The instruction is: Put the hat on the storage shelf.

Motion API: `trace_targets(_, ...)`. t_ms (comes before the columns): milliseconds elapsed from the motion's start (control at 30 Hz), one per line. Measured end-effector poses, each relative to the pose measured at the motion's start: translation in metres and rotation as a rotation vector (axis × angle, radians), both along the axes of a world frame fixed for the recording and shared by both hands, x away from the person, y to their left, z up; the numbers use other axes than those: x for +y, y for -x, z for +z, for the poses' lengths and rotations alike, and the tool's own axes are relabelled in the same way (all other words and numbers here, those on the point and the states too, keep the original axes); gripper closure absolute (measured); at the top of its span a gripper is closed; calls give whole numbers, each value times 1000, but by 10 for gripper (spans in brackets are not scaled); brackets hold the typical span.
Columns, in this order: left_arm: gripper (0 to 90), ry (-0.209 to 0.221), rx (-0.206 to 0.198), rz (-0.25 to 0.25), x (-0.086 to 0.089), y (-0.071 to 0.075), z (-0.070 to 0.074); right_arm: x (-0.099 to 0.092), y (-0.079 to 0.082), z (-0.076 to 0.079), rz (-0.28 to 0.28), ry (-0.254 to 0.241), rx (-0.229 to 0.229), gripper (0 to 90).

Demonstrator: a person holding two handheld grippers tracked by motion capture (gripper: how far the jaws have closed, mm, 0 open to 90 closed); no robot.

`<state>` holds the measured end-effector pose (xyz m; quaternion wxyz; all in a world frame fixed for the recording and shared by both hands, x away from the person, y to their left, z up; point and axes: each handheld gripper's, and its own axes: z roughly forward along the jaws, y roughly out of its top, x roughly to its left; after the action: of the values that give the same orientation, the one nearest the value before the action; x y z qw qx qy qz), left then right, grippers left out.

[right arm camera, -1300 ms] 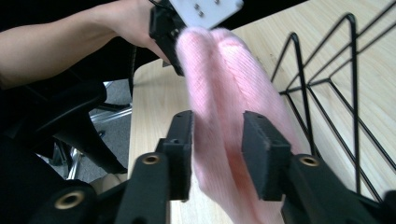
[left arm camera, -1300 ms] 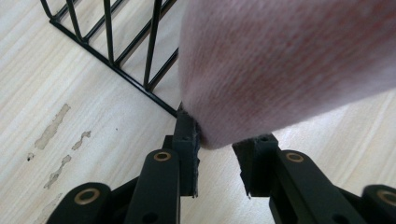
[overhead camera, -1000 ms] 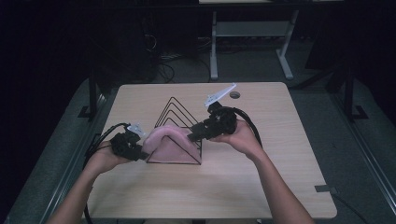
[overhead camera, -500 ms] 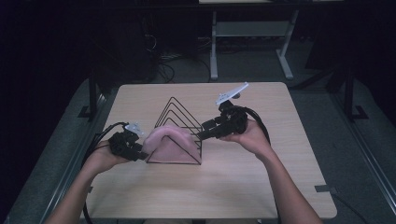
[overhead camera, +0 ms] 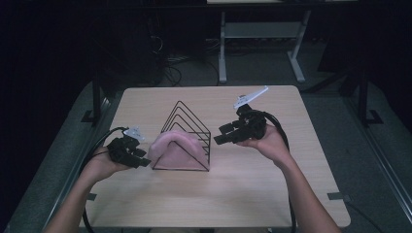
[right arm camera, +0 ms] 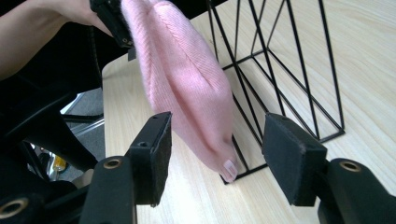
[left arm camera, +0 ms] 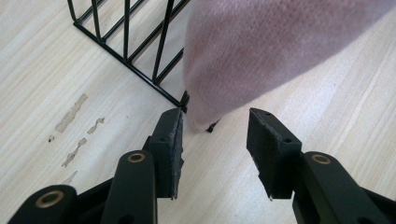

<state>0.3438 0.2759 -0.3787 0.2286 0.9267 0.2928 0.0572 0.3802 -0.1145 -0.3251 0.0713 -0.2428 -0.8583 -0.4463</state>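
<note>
Both tools released, jaws just opening: left tool (overhead camera: 141, 158) and right tool (overhead camera: 224, 136) flank pink cloth (overhead camera: 175, 149) draped on rack (overhead camera: 187, 127), worktop (overhead camera: 252, 194).

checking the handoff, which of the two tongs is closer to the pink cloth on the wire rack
The left tongs: their open jaws sit right at the end of the pink cloth draped on the wire rack. The right tongs hang apart, beyond the rack's other side.

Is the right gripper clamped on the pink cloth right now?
No: in the right gripper view the right gripper has its jaws apart with a clear gap on each side of the pink cloth draped on the wire rack.
</note>
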Motion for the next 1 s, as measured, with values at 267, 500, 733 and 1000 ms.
trace_targets(267,549,8,0,9,5,2,0,-17,0,-7,-43,7,8,411)
trace_targets(500,542,10,1,9,8,5,0,-31,3,-11,-75,17,10,414)
trace_targets(733,542,8,5,4,10,6,-1,-45,7,-16,-105,26,19,411)
trace_targets(1000,542,9,6,4,11,7,-2,-62,11,-23,-137,29,31,410)
